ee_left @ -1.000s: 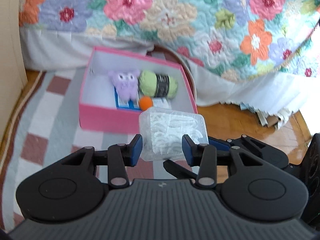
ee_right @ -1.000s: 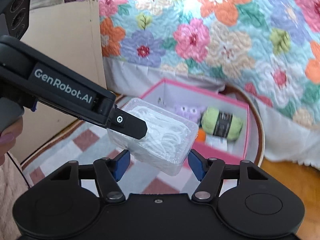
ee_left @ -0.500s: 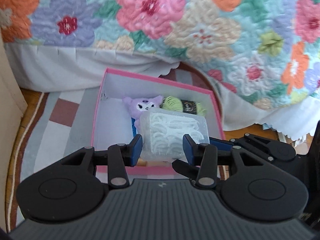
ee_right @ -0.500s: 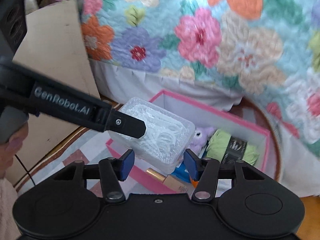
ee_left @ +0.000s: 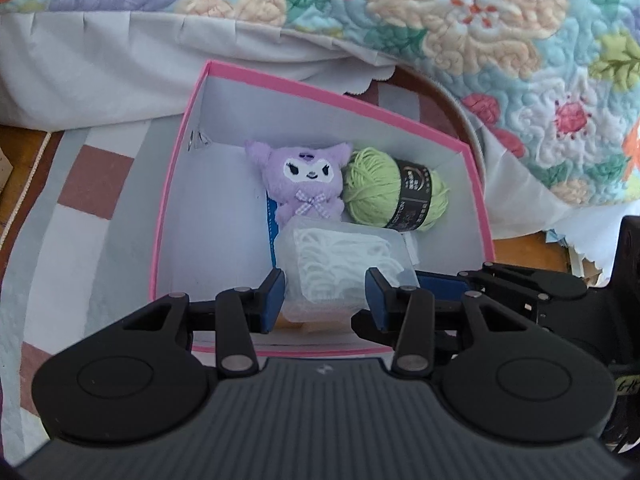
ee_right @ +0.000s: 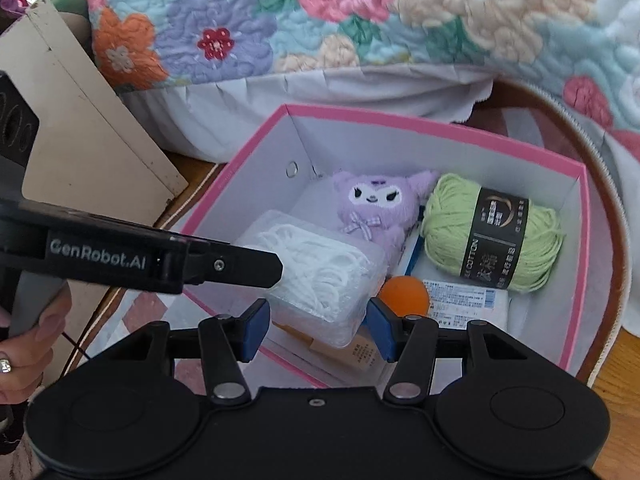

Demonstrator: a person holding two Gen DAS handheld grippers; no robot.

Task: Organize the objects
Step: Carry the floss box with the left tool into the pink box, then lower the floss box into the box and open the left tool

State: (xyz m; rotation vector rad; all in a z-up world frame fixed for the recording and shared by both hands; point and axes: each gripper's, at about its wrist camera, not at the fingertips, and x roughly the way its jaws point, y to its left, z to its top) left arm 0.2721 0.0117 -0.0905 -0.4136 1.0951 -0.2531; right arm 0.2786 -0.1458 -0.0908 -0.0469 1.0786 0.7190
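Left wrist view: clamped narrowly between the pads of the left gripper (ee_left: 325,300), one clear plastic container of white looped pieces (ee_left: 344,268). Now hanging low inside the one pink cardboard box (ee_left: 320,88), above its contents, no longer in front of the near wall as a second before. Counted inside, left to right: one purple plush toy (ee_left: 306,184), one skein of green yarn (ee_left: 390,192), one orange ball (ee_right: 404,294). At the right, the right gripper (ee_right: 316,326), jaws just narrowed around the container's end; pressing or not, impossible to tell.
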